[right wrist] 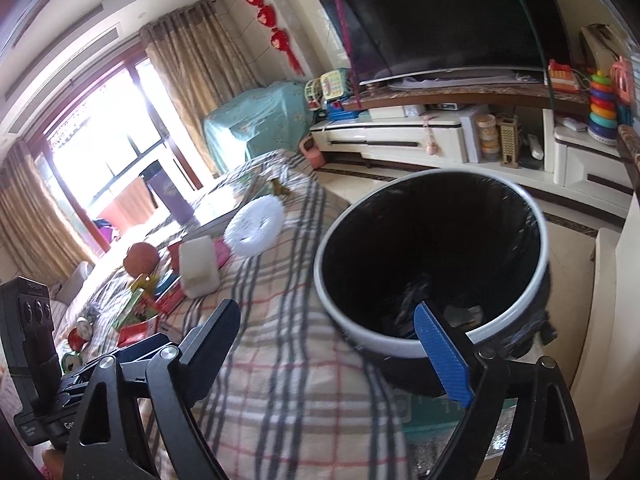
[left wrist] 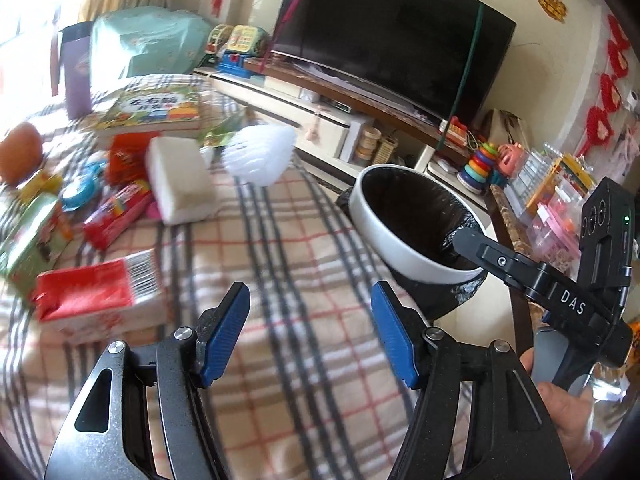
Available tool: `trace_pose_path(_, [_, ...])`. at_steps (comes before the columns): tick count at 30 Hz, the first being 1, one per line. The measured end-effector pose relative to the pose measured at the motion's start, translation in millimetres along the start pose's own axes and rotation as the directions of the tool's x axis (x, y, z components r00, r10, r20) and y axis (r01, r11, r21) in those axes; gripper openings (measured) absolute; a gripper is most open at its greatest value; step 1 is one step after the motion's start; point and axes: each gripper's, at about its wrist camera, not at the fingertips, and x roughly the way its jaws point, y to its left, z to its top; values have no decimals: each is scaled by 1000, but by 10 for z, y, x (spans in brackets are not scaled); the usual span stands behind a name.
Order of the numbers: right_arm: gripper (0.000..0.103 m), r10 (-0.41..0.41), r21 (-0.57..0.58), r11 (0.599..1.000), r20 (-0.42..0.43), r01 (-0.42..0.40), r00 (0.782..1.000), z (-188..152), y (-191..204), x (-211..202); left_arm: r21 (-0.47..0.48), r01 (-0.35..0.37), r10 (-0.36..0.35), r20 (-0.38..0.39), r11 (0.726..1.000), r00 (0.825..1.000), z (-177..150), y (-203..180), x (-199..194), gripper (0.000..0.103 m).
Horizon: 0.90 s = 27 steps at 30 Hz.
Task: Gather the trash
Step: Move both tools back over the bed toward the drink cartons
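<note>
Left gripper (left wrist: 310, 332) open about halfway, nothing between the blue pads (left wrist: 394, 340), poised above the plaid cloth (left wrist: 280, 248). Right gripper (right wrist: 332, 356) spread wide and empty, one finger over the cloth, the other finger (right wrist: 440, 354) over the near rim of the bin (right wrist: 432, 264). Bin white-rimmed with a black liner, standing at the cloth's edge, dark scraps lying at its bottom. Just beyond the left gripper, a red-and-white pack (left wrist: 100, 292); further on, a white block (left wrist: 182, 180), red wrappers (left wrist: 118, 214), a white foam net (left wrist: 258, 154) and a book (left wrist: 154, 110). Farthest back, a TV (left wrist: 392, 36) on its stand.
</note>
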Motion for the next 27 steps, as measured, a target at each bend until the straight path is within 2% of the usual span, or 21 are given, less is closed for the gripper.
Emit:
trace_pose_path(17, [91, 78, -58, 995, -84, -83, 993, -183, 444, 173, -94, -104, 107, 25, 990, 994, -326, 631, -491, 64])
trace_pose_path(27, [91, 141, -125, 979, -159, -161, 977, -309, 816, 345, -170, -169, 177, 32, 971, 984, -421, 1062, -706, 64])
